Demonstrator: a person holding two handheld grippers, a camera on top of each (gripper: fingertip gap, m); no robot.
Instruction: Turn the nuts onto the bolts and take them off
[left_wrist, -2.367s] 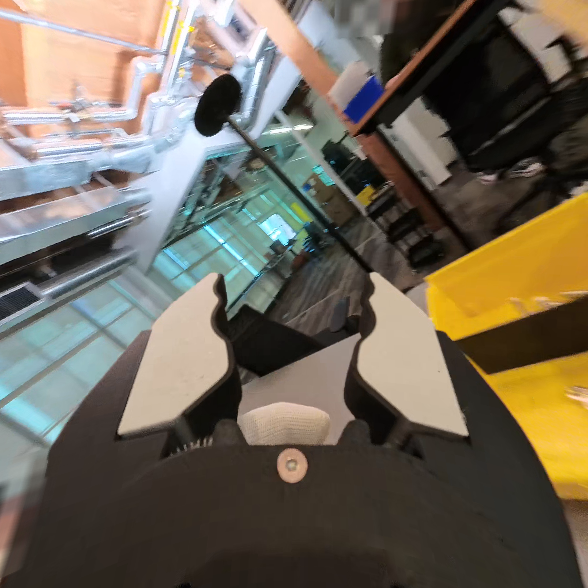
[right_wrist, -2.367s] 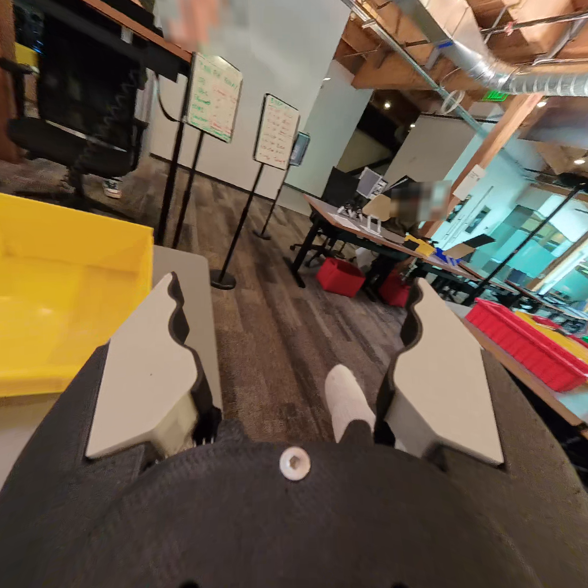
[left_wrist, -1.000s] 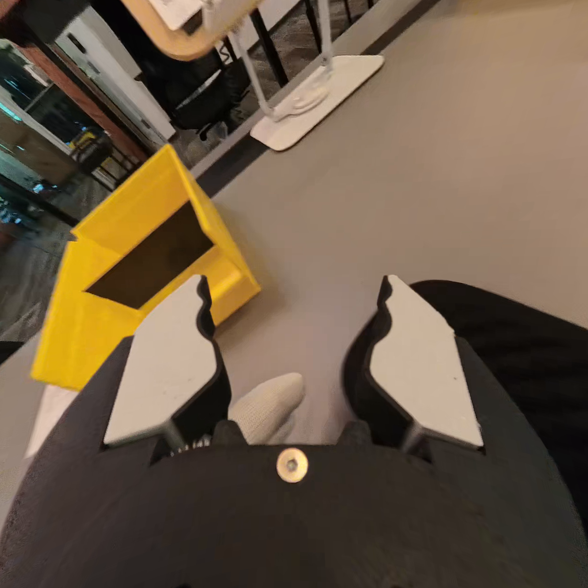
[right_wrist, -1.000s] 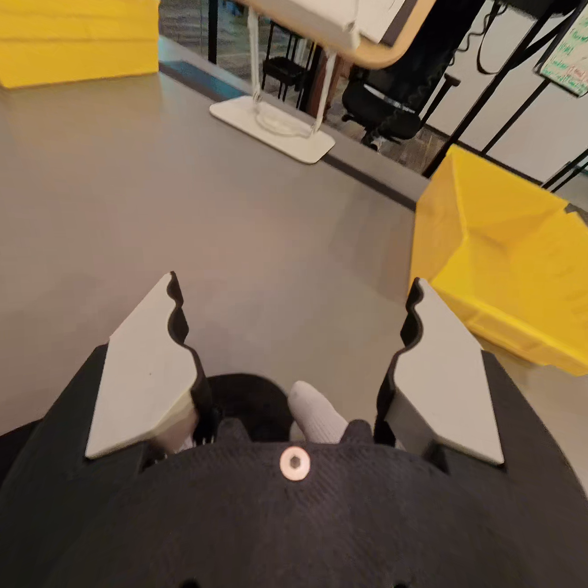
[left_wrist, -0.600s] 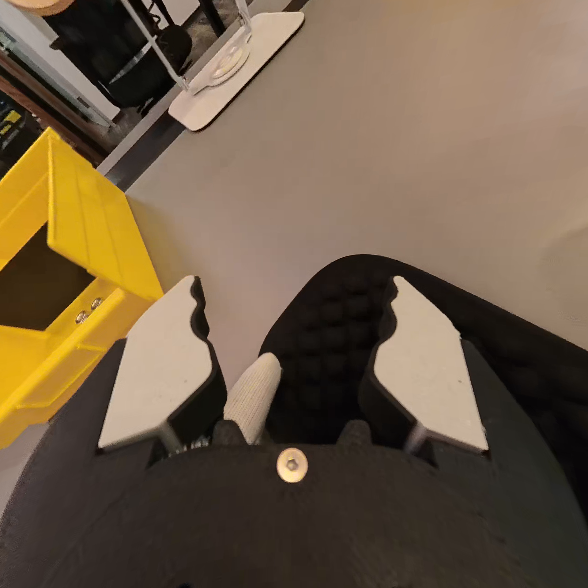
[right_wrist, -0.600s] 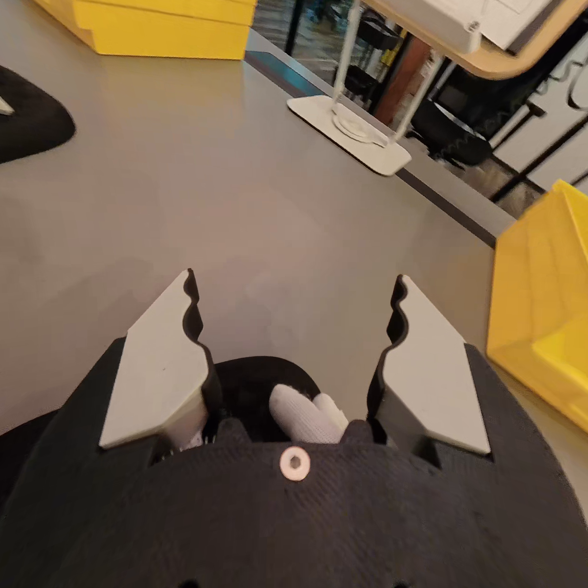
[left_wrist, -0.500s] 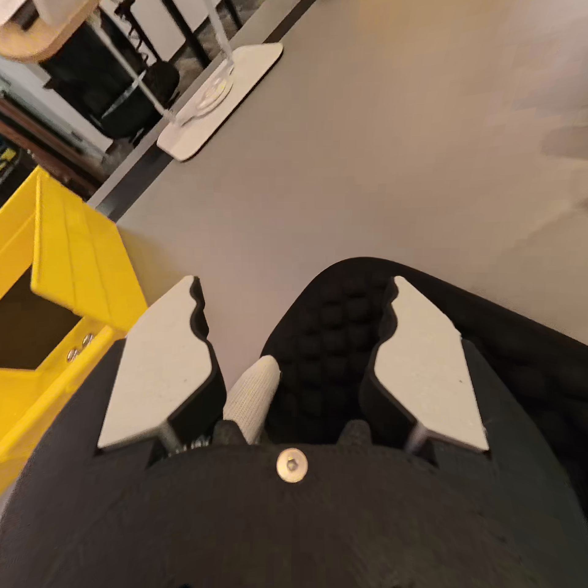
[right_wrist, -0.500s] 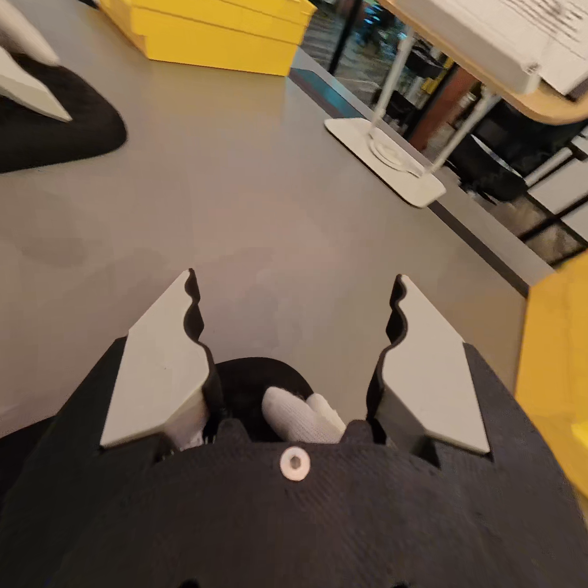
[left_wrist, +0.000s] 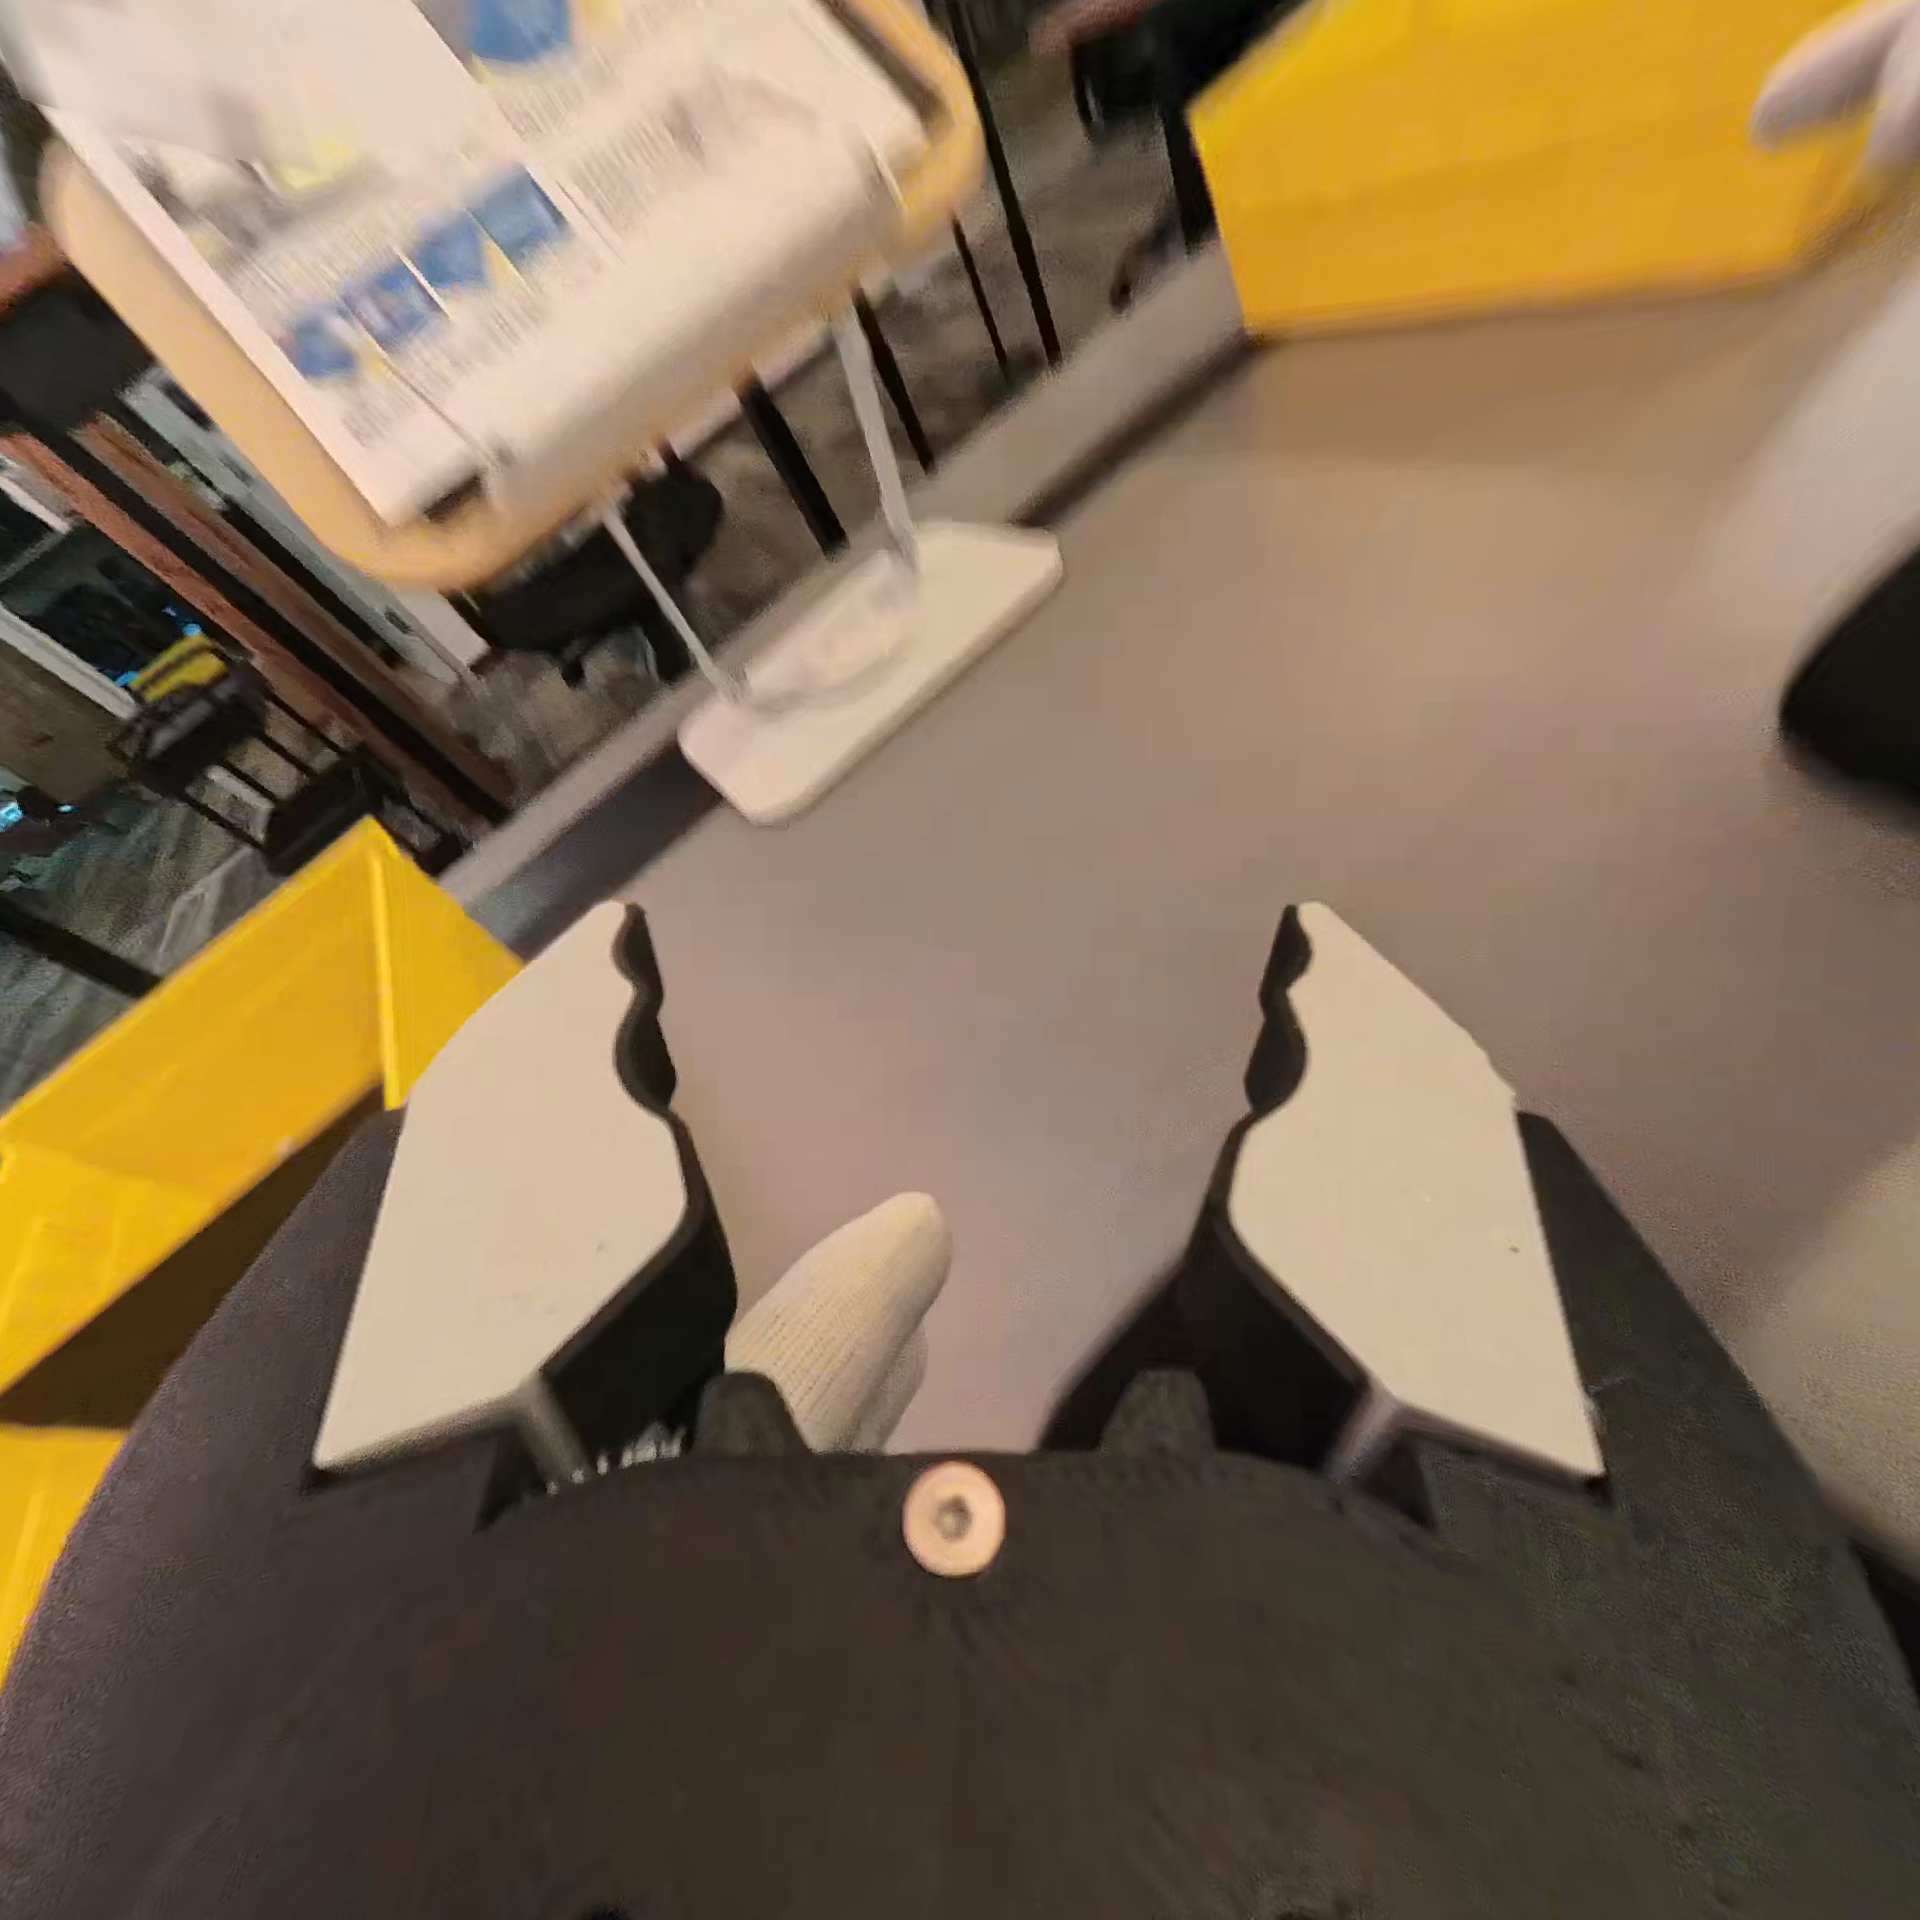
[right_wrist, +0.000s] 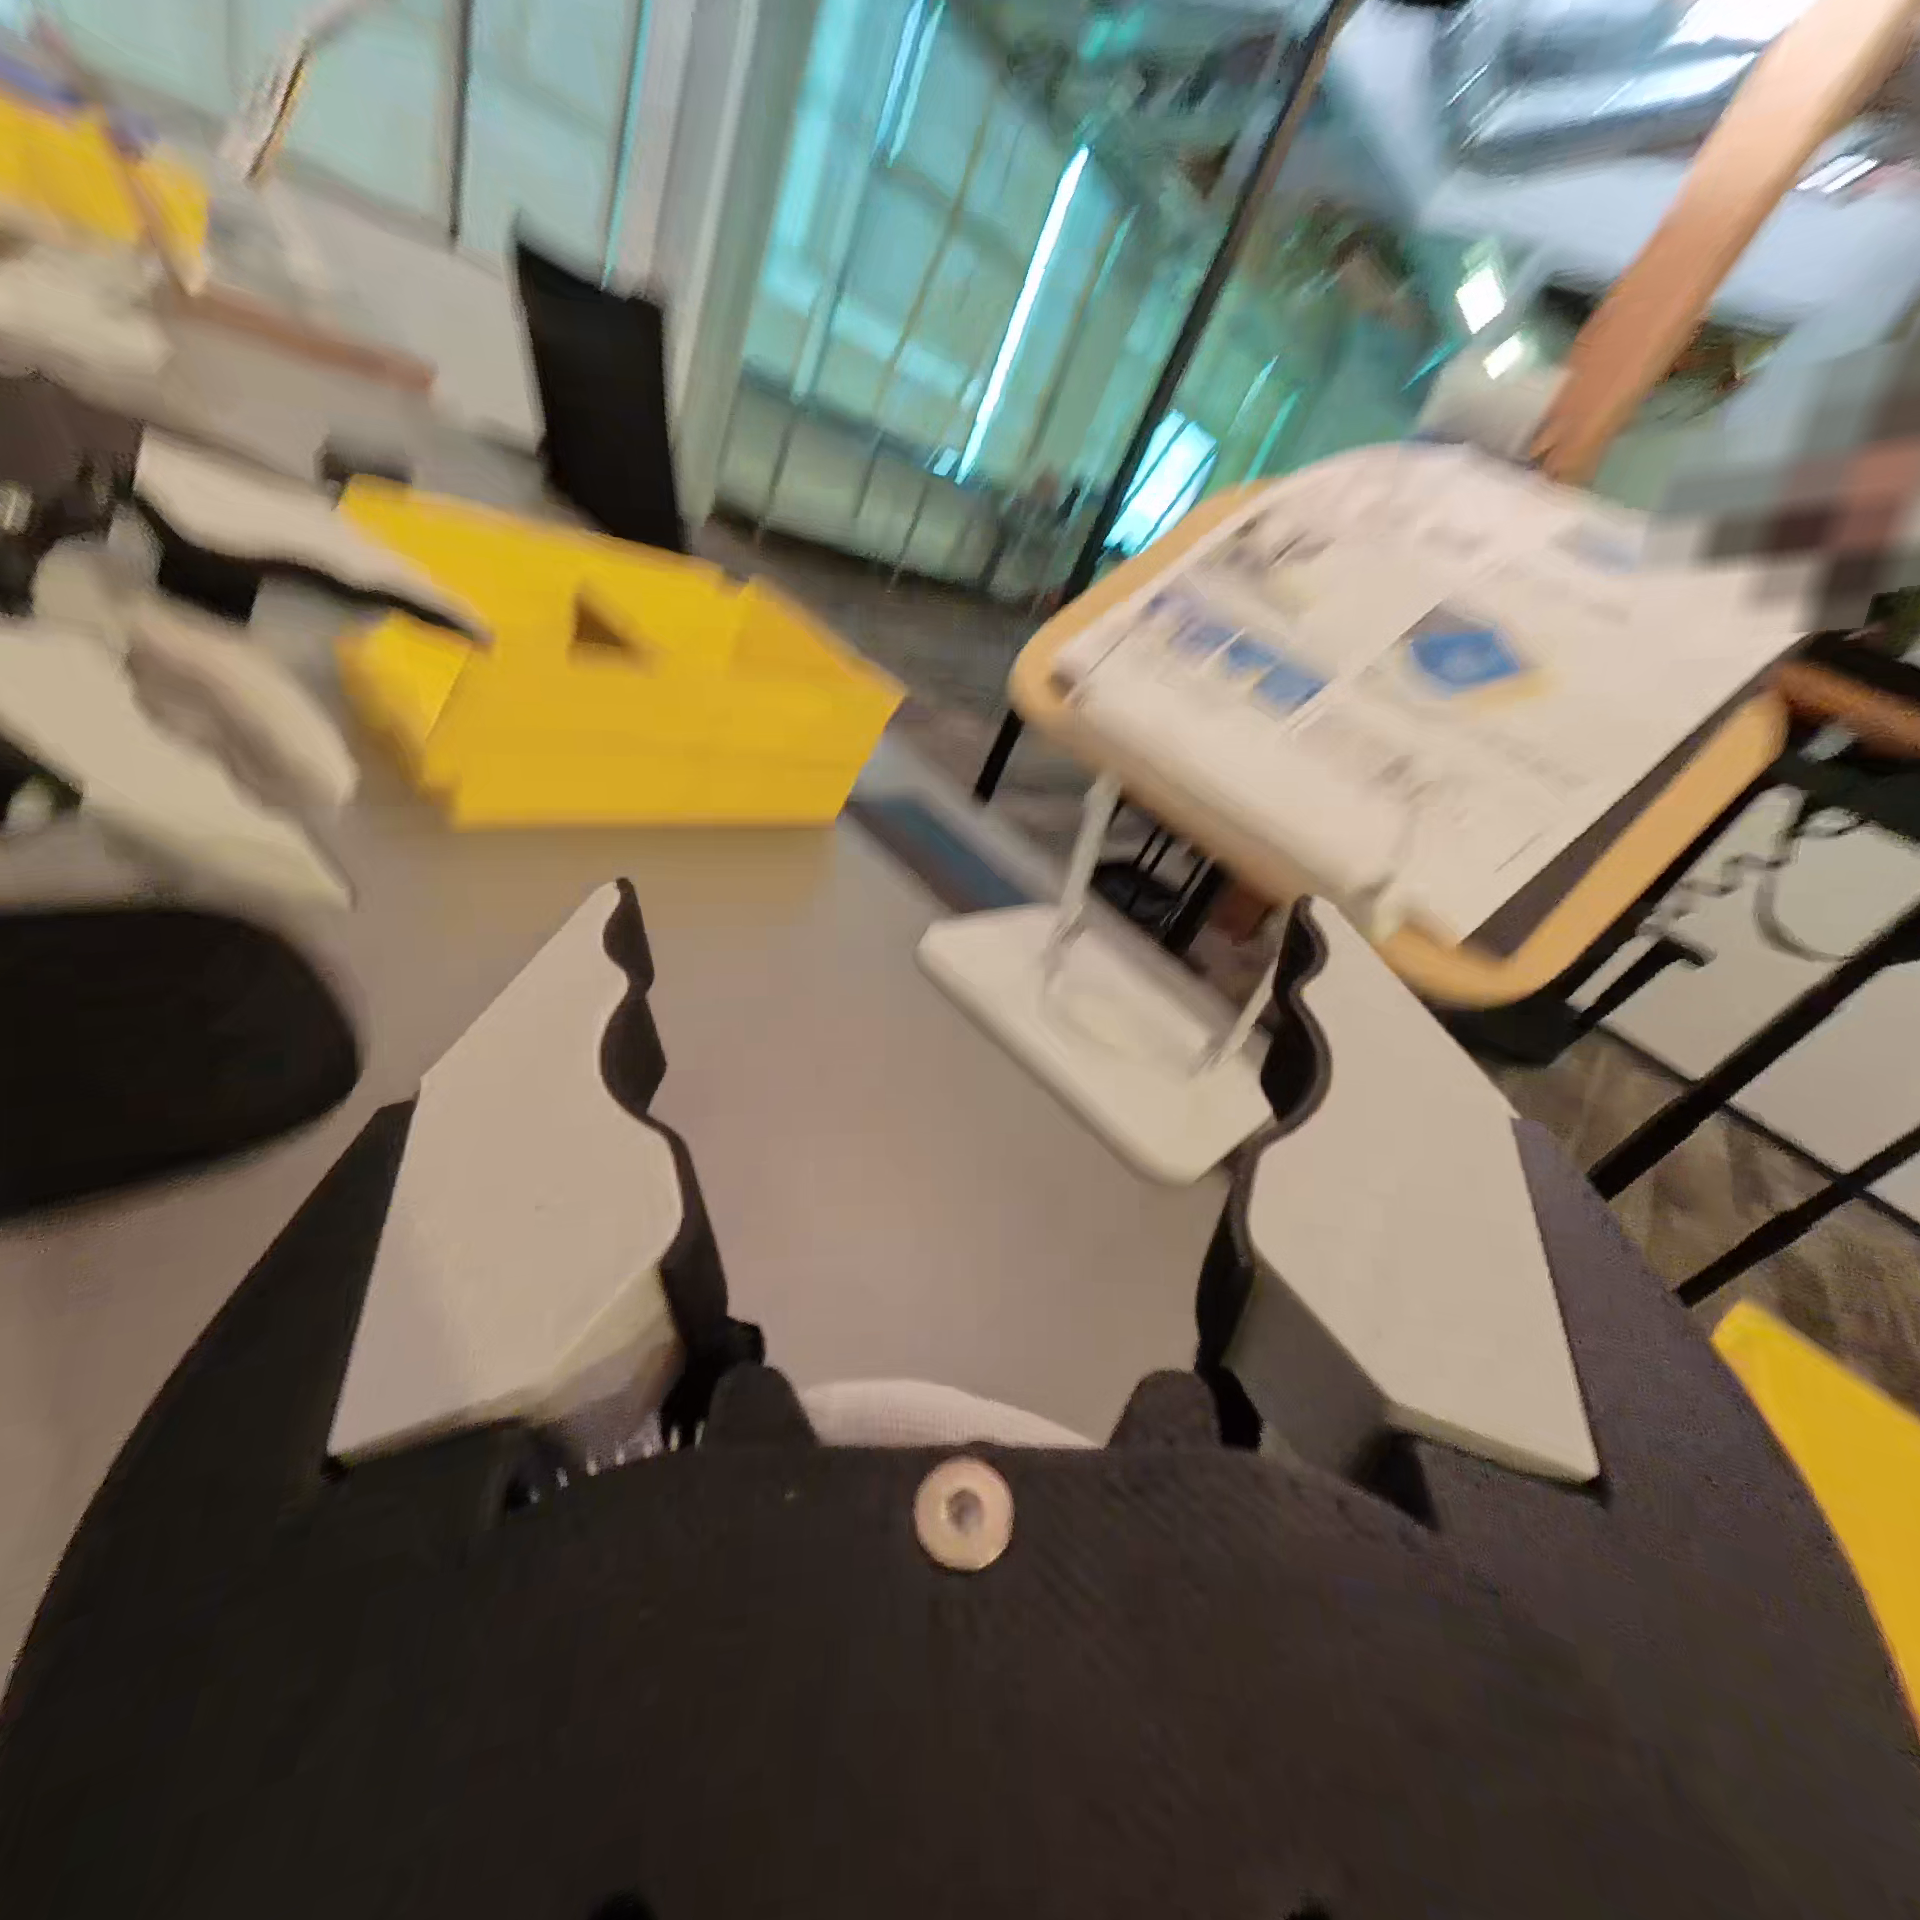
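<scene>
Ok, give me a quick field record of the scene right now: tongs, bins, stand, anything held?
left tongs: open, nothing between them
right tongs: open, nothing between them
table: grey, bare ahead of both tongs
yellow bins: one by the left tongs, one at the far edge
document stand: white base at the table edge, tilted board above
nuts and bolts: none visible
image quality: motion blur in both views

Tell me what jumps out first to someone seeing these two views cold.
The bright yellow bins: one by the left gripper at the table's left edge, another across the grey table. Next, the tilted sign board on its white stand at the far edge. Both the left and the right gripper hover open and empty; no nuts or bolts show.
</scene>
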